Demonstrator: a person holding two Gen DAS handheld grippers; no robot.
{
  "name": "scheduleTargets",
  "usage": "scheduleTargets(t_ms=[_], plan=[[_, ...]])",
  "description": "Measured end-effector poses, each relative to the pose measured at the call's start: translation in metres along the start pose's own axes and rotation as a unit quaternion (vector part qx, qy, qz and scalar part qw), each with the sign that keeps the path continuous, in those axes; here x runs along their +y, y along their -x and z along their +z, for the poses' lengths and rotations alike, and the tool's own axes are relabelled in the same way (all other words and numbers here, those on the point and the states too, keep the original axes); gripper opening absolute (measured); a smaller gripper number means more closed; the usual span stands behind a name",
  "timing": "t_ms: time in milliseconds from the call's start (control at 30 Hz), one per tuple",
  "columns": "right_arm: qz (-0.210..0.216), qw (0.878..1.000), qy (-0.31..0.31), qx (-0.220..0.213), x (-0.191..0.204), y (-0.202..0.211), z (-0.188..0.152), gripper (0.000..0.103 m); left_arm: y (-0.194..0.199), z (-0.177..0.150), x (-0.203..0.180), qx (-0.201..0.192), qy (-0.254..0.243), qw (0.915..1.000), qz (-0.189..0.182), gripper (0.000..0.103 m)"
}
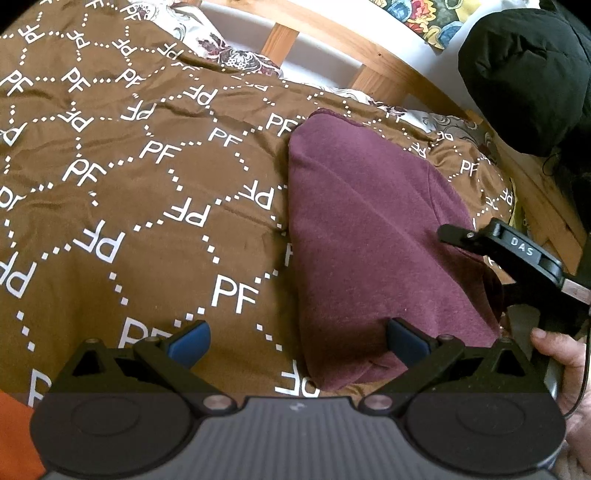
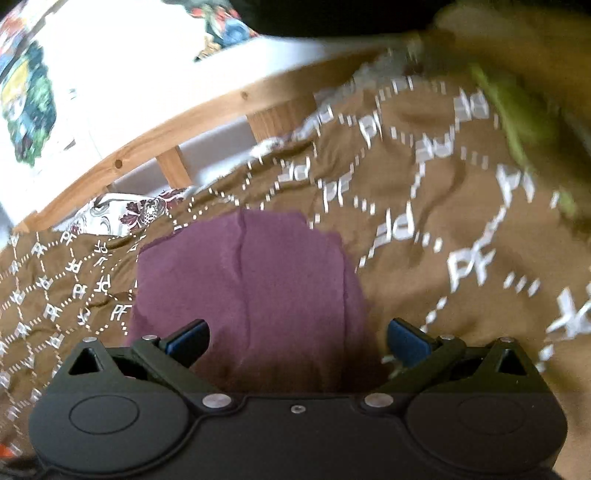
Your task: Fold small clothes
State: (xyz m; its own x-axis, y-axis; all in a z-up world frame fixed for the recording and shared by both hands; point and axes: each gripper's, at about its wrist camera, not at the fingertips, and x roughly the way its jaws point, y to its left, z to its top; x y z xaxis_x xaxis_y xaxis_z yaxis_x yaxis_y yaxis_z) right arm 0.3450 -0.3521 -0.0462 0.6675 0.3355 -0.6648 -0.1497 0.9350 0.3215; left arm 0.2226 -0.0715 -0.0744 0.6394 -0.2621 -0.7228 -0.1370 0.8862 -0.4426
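Both your grippers, left gripper [image 1: 298, 343] and right gripper [image 2: 298, 341], hang with jaws spread wide and empty. Just ahead, the maroon garment [image 1: 373, 236] lies on the brown bedspread [image 1: 147, 206], seemingly folded into a compact bundle, so folding looks nearly finished. Its near edge hides behind the grippers; the right wrist view is blurred.

A bed [image 1: 147, 192] was covered by a brown blanket [image 1: 122, 158] printed with white "PF" letters and dotted diamonds. A floral sheet [image 1: 236, 55] showed at its far edge. A pine rail [image 1: 369, 51] with short posts bordered the bed, against a white wall [image 1: 236, 18]. A colourful patterned fabric [image 1: 424, 14] hung above. Daylight fell on the wall.
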Motion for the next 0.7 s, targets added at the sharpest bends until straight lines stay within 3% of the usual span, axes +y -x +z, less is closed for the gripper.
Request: scheduleTargets(t_ms=[233,400,700], plan=[[0.012,0.999,-0.034,0.015,-0.006,-0.005,-0.005,0.102,0.0,0.001,-0.001,-0.002,-0.002,1.0,0.002,0.103],[-0.005,1.0,-0.01,0.021,0.001,-0.005,-0.008,0.1,0.004,0.0,-0.003,-0.012,-0.01,0.9999,0.007,0.103],[-0.009,1.0,0.008,0.017,0.005,0.001,-0.009,0.079,0.011,0.004,-0.003,-0.021,-0.013,0.9997,-0.003,0.102]])
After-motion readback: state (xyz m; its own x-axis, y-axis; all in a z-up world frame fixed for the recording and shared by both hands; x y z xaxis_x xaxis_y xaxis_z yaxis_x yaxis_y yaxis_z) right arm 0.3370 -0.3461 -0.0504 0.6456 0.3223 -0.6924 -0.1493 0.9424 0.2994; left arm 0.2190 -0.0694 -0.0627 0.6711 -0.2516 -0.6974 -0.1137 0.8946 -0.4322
